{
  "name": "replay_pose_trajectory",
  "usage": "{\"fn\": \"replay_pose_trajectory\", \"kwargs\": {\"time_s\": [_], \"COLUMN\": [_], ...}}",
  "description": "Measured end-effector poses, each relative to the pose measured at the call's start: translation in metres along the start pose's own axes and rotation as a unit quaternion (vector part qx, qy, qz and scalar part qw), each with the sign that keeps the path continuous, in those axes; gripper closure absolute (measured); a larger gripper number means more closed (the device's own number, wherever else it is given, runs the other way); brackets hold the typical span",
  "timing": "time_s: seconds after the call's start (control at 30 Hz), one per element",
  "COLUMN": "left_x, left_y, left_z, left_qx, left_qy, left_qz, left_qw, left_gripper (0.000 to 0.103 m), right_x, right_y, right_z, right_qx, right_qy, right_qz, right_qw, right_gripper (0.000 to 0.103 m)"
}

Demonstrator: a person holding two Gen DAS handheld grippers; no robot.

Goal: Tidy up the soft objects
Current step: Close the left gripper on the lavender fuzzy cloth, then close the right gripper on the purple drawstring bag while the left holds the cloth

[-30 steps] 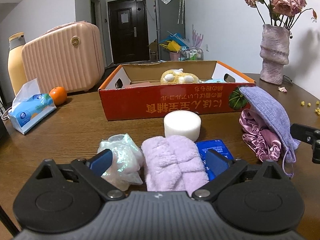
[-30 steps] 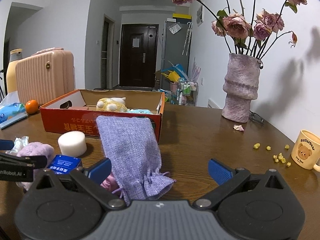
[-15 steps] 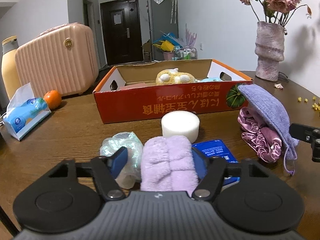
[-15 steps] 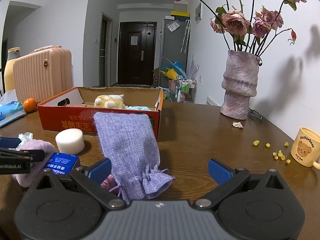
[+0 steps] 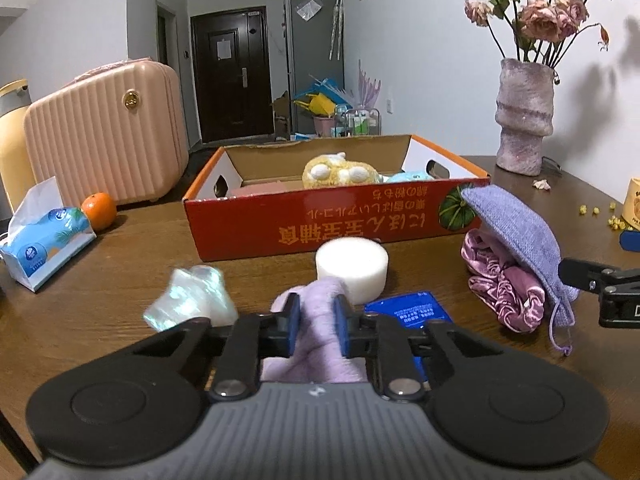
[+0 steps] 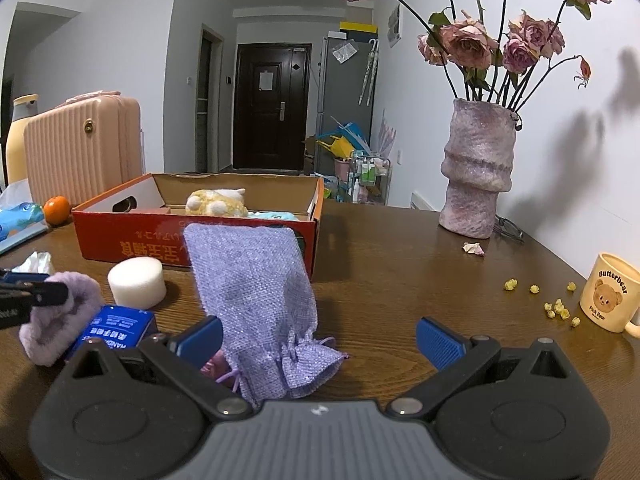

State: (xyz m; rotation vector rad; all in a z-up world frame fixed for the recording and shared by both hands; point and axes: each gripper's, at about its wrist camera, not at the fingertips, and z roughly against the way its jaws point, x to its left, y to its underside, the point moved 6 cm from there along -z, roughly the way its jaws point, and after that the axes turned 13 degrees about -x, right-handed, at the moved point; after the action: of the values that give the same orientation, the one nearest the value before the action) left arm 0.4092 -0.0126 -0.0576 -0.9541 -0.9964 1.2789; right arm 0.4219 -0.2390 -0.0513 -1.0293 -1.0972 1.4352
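Left gripper [image 5: 315,328] points forward and slightly downward over the table; its jaws have just been closing, and the blue pads [image 5: 291,330] now pinch the lilac fluffy cloth [image 5: 316,320] between them. Right gripper [image 6: 318,340] is pitched similarly, jaws spread wide, pads [image 6: 438,340] pressing on nothing.

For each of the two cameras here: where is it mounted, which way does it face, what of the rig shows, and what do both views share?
Left wrist: on the left tongs, looking slightly down across the table at the red box; its blue pads pinch the lilac fluffy cloth; the right tongs' tip shows at the right edge.
Right wrist: on the right tongs, open, facing the purple drawstring pouch and vase; the left tongs' tip shows at the left edge.
Shared: box, white sponge, pouch, cloth, vase.
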Motion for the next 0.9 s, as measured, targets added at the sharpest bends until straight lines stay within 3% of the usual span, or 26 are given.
{"fn": "replay_pose_trajectory", "kwargs": {"time_s": [0.6, 0.9], "left_x": [0.008, 0.013], "left_y": [-0.019, -0.023], "left_z": [0.025, 0.032], "left_qx": [-0.054, -0.067], "left_qy": [0.003, 0.001], "left_qz": [0.005, 0.009], "left_qw": [0.9985, 0.9977], "left_gripper": [0.089, 0.089], "right_x": [-0.001, 0.009], "right_y": [-0.001, -0.001], "right_z": [0.0, -0.011], "right_qx": [-0.012, -0.014], "right_qy": [0.0, -0.037], "right_qz": [-0.003, -0.01], "right_qw": [1.0, 0.999], "right_gripper": [0.0, 0.0]}}
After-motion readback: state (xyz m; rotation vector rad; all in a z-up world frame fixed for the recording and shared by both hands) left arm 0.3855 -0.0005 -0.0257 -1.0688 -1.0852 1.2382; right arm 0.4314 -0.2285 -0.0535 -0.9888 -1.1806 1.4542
